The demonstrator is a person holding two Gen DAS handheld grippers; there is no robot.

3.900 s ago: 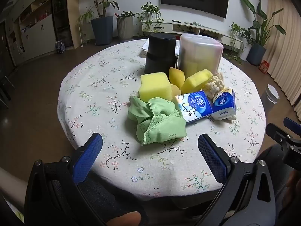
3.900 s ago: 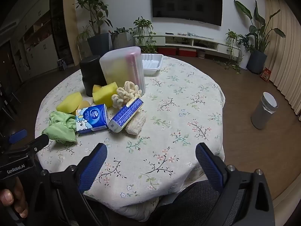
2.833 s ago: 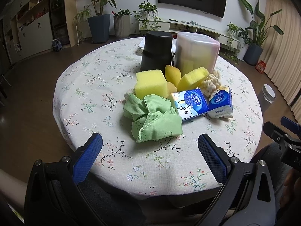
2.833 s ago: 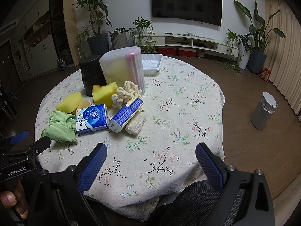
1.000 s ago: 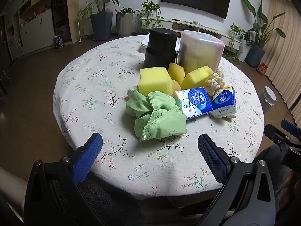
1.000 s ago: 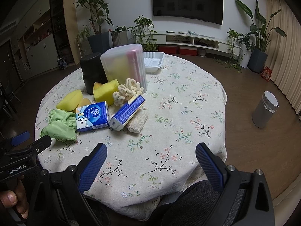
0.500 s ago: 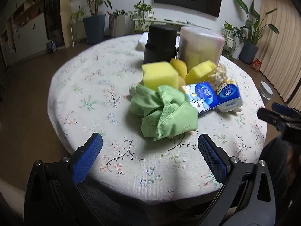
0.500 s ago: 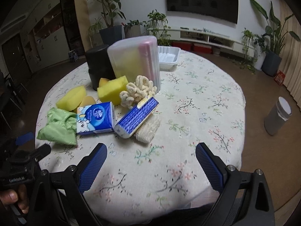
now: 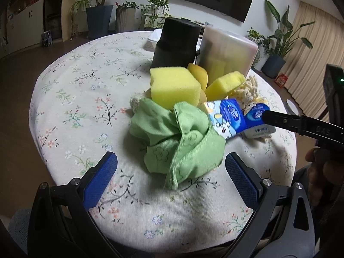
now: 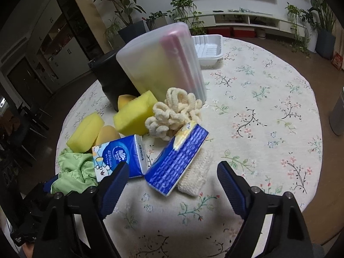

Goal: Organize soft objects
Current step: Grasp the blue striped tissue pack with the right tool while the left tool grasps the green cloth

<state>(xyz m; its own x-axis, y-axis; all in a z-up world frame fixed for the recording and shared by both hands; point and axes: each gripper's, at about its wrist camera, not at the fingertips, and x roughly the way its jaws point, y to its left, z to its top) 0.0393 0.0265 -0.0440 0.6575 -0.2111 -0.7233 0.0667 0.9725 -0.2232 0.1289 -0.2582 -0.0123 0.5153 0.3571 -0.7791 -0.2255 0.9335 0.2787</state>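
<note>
two grippers agape: left gripper (image 9: 171,176), right gripper (image 10: 173,181) | floral round table (image 9: 71,99) | living room

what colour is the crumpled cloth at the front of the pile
Light green, with a faint flower pattern: the cloth shows best in the left wrist view.

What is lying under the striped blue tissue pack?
A cream knitted cloth lies under the striped blue tissue pack, sticking out at its right side. The covered part cannot be seen.
</note>
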